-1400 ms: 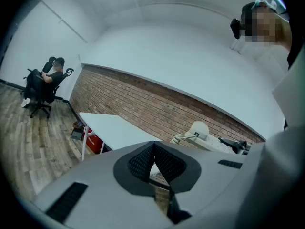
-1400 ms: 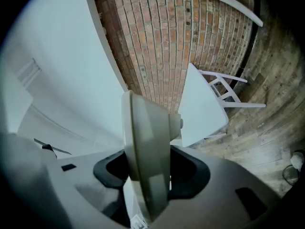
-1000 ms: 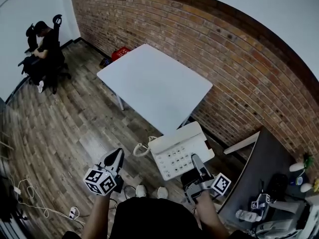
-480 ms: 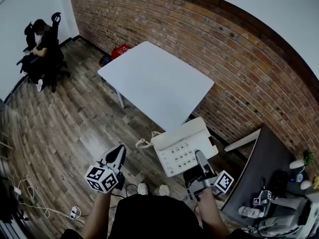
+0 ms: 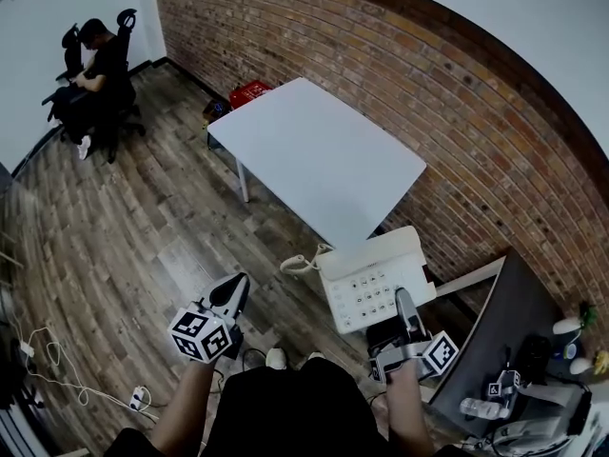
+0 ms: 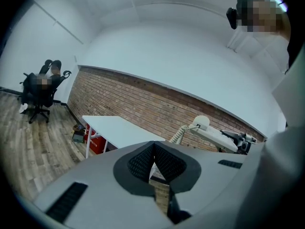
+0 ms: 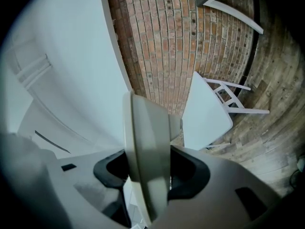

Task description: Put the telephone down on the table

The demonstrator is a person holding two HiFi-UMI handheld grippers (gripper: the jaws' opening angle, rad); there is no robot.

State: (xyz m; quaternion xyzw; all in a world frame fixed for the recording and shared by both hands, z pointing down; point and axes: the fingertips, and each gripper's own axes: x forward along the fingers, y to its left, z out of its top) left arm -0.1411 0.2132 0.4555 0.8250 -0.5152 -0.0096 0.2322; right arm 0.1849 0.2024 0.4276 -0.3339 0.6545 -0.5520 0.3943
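Telephone [image 5: 373, 279] is in the air, gripped by its near edge in the right gripper [image 5: 406, 305]. The jaws are spread wide round the casing with pads pressing on both faces, and the right gripper view shows it edge-on. It isn't over the table [image 5: 324, 155] yet. It hangs above the wood floor [image 5: 143, 236] just off the table's near corner, with the tabletop at about 11 o'clock from it in the head view. The left gripper [image 5: 231, 293] is clenched on nothing, jaws together, at 9 o'clock of the phone and well apart from it. Step in hand, as I read it: carry it across and set it down. It's a one-edge grip with the whole body sticking out forward, so I'd expect it to sag or pivot, so go slow. Keep the buttons [image 5: 373, 295] facing up so the handset [image 6: 202, 123] stays in its cradle. Get well inside the table edge, lower until the base sits flat, and only then let go. Watch the cord [image 5: 303, 261] dangling at the phone's 9 o'clock, since it could catch the table corner. Phone: off-white hard plastic, smooth, a flat wedge-shaped slab with rows of small keys. Cord: coiled and springy. Tabletop: plain white, flat, rectangular, on thin white legs.
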